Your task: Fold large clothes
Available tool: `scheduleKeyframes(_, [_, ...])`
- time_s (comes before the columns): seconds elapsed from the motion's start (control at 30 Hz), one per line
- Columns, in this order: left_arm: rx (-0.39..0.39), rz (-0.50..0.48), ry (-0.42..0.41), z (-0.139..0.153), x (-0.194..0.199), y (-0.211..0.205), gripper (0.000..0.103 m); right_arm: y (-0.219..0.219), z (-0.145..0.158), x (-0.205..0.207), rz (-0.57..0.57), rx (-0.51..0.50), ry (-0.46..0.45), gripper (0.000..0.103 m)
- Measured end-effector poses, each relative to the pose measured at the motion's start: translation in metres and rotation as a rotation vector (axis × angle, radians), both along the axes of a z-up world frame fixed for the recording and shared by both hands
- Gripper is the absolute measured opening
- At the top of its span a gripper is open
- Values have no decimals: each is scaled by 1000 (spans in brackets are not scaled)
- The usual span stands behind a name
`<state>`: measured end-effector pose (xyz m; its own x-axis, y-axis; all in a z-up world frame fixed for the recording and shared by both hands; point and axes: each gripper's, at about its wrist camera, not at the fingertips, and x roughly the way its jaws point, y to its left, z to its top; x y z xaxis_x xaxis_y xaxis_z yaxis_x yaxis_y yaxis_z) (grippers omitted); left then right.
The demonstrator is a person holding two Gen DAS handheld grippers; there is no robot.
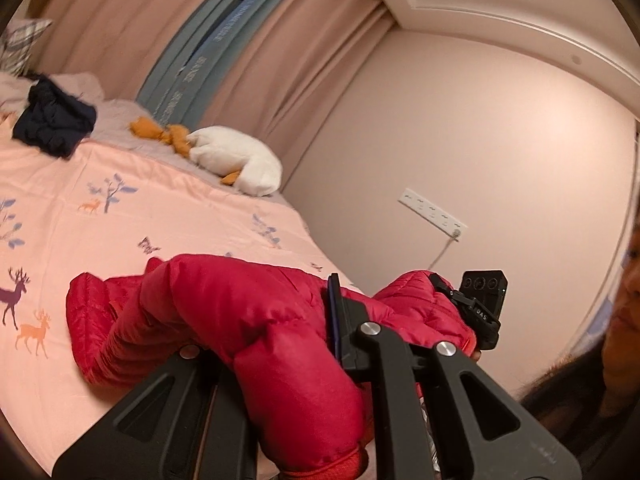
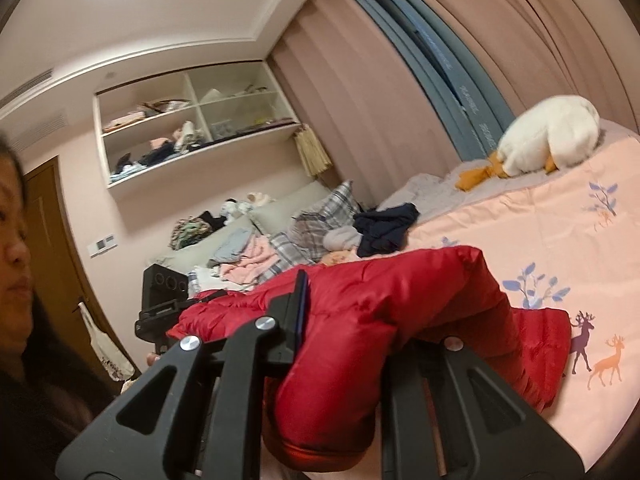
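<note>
A red puffer jacket lies bunched at the near edge of the bed with the pink deer-print cover. My left gripper is shut on a thick fold of the jacket, which bulges over its left finger. The other gripper's camera body shows beyond the jacket at right. In the right wrist view the jacket drapes between the fingers of my right gripper, shut on a sleeve-like fold. The left gripper's body shows at left, against the jacket's far end.
A white plush goose and a dark navy garment lie farther up the bed. Pillows and loose clothes pile at the headboard. A wall shelf, curtains and a wall socket strip surround the bed. The person's face is close by.
</note>
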<state>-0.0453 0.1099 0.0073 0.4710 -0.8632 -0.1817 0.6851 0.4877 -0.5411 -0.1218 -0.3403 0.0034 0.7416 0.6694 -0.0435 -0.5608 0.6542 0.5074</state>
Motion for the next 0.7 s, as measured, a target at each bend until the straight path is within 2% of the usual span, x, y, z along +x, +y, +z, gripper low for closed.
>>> scheduleKeyframes(0.33, [18,100,143,-26,61,-3,11,-8,-30,70,-89,5,143,14])
scheduleKeyframes(0.7, [145,198,243,-57,121,-20,11,-13,-71,139,-157,-22,288,14])
